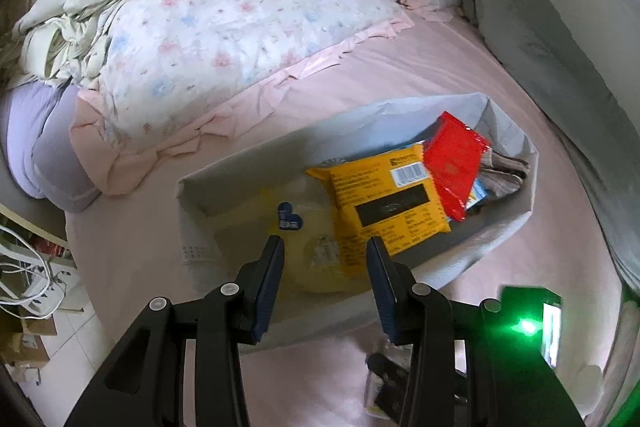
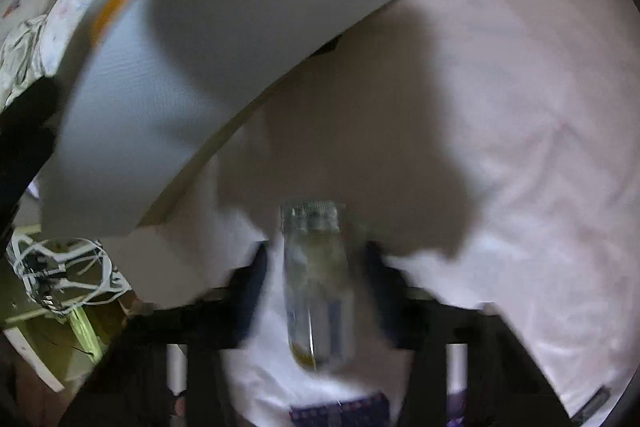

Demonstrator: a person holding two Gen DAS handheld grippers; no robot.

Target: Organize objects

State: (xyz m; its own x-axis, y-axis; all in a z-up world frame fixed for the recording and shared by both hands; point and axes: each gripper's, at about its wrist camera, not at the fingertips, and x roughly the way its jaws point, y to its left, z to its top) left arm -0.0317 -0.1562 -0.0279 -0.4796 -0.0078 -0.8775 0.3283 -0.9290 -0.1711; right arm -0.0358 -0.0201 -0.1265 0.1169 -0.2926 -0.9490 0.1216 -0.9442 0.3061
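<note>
A white paper bag (image 1: 516, 227) lies open on the pink bed sheet (image 1: 400, 67). Inside it are a yellow packet (image 1: 384, 203), a red packet (image 1: 452, 163) and a pale packet with a blue heart (image 1: 316, 251). My left gripper (image 1: 325, 245) hovers open over the bag's near edge with nothing between its fingers. The right wrist view is blurred. There a clear bottle (image 2: 316, 287) with yellowish residue lies on the bed between the fingers of my right gripper (image 2: 317, 259). A gap shows on each side of the bottle. The bag's wall (image 2: 200, 67) rises just beyond.
A floral quilt (image 1: 240, 11) and crumpled cream cloth (image 1: 76, 11) cover the bed's far left. A grey blanket (image 1: 540, 47) runs along the right side. White cables (image 1: 28, 279) and boxes sit on the floor at the left. A green light (image 1: 528, 327) glows at lower right.
</note>
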